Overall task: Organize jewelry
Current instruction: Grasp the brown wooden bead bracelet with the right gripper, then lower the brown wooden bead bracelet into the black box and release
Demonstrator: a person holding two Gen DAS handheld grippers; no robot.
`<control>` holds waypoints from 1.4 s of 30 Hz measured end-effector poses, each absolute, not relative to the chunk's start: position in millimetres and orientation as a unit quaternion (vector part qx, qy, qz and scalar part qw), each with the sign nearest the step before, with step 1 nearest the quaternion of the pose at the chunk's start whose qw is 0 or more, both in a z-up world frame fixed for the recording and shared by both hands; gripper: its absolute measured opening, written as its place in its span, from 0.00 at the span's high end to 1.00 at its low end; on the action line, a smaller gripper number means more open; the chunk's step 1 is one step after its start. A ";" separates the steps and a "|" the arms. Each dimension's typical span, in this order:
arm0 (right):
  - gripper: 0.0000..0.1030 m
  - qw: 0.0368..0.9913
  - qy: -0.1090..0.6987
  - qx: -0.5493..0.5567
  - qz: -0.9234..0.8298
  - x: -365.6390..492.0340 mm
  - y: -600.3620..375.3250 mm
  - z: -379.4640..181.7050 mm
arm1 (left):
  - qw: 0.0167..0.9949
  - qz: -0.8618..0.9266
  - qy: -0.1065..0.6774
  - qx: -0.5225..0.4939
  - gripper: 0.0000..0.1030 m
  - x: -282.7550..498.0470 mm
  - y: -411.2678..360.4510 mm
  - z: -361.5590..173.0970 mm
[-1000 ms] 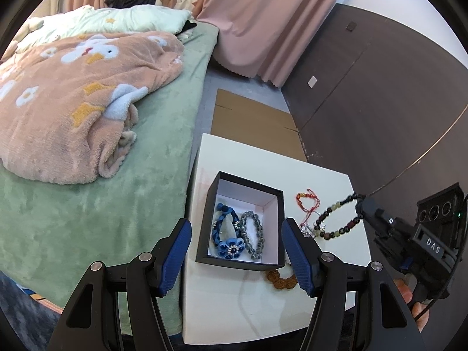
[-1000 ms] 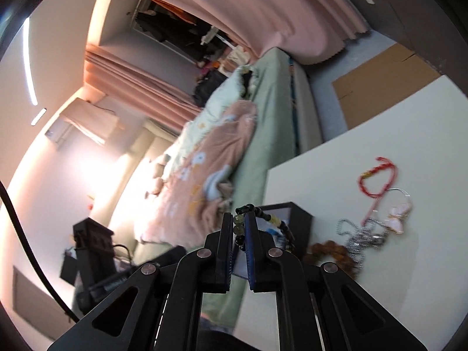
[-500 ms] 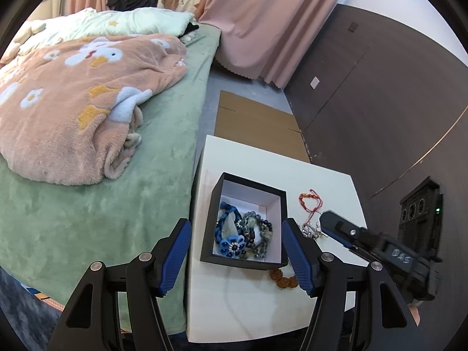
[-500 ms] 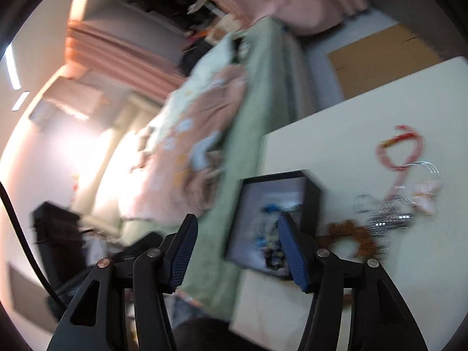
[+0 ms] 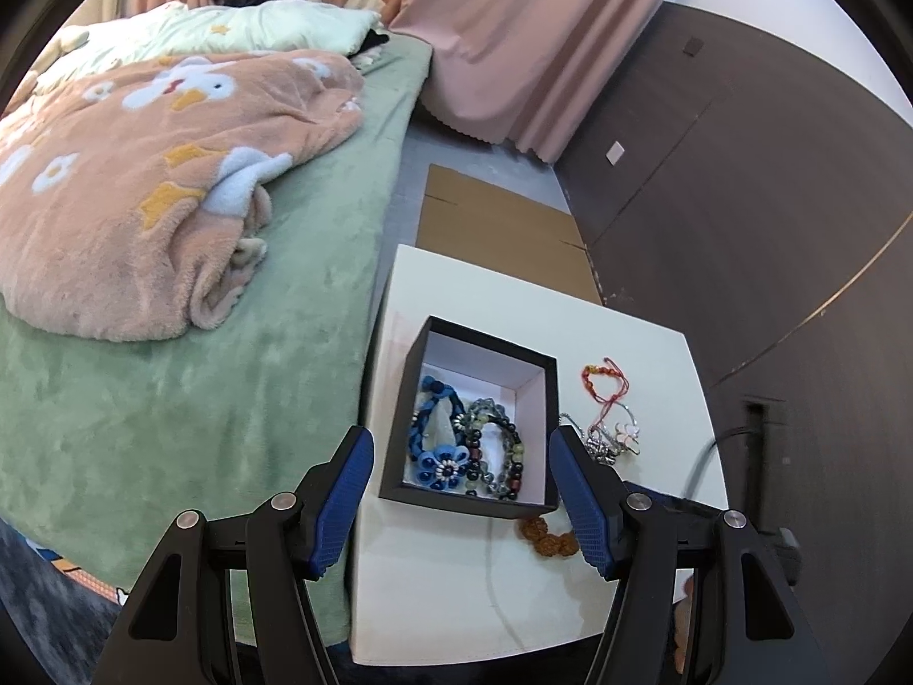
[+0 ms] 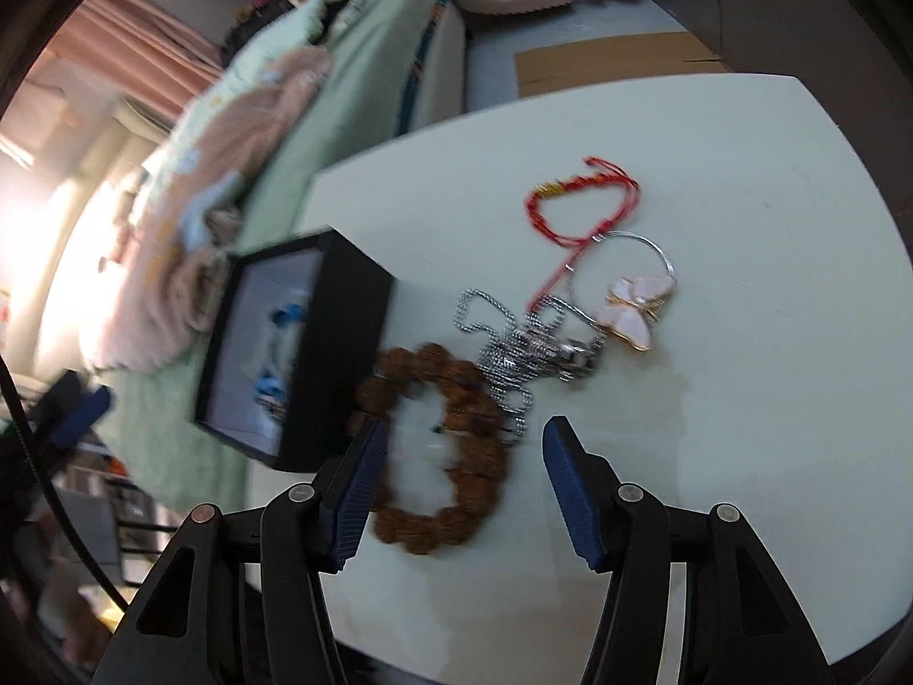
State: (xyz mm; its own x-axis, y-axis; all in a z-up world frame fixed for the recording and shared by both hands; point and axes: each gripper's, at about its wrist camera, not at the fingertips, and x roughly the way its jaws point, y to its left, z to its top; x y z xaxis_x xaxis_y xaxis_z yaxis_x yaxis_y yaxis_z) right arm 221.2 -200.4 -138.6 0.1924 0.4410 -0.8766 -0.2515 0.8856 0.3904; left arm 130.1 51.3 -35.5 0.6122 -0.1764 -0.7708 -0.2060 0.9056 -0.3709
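Observation:
A black box (image 5: pixel 399 434) with a white inside stands on the white table (image 5: pixel 627 354). In it lie a blue flower bracelet (image 5: pixel 439 465) and a multi-colour bead bracelet (image 5: pixel 505 456). My left gripper (image 5: pixel 459 445) hovers open just in front of the box, with nothing between its fingers. Beside the box (image 6: pixel 336 342) lie a brown bead bracelet (image 6: pixel 445 456), a silver chain (image 6: pixel 513 354), a butterfly bangle (image 6: pixel 633 308) and a red cord bracelet (image 6: pixel 582 200). My right gripper (image 6: pixel 465 434) is open above the brown bracelet, its pads apart from it.
A bed with a green cover (image 5: pixel 200 399) and a pink blanket (image 5: pixel 142 200) runs along the table's left side. Flat cardboard (image 5: pixel 496 222) lies on the floor beyond the table. Dark wall panels (image 5: pixel 742 200) stand to the right, and a pink curtain (image 5: pixel 513 28) hangs behind.
The right gripper let go of the multi-colour bead bracelet, which now lies in the box. Its jaws went from shut to open and it tipped down over the brown bracelet. The left gripper stayed put.

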 end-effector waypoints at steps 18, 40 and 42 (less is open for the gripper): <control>0.83 0.770 0.515 0.193 0.323 222.4 -212.7 -97.3 | 0.862 0.025 0.447 -0.237 0.37 129.1 73.1 -48.4; 0.76 0.714 0.384 0.348 0.471 207.3 -185.9 -54.3 | 0.860 0.018 0.455 -0.232 0.37 139.3 69.0 -56.0; 0.31 0.724 0.425 0.316 0.443 213.8 -175.4 -63.7 | 0.860 0.020 0.454 -0.233 0.37 137.4 70.2 -54.4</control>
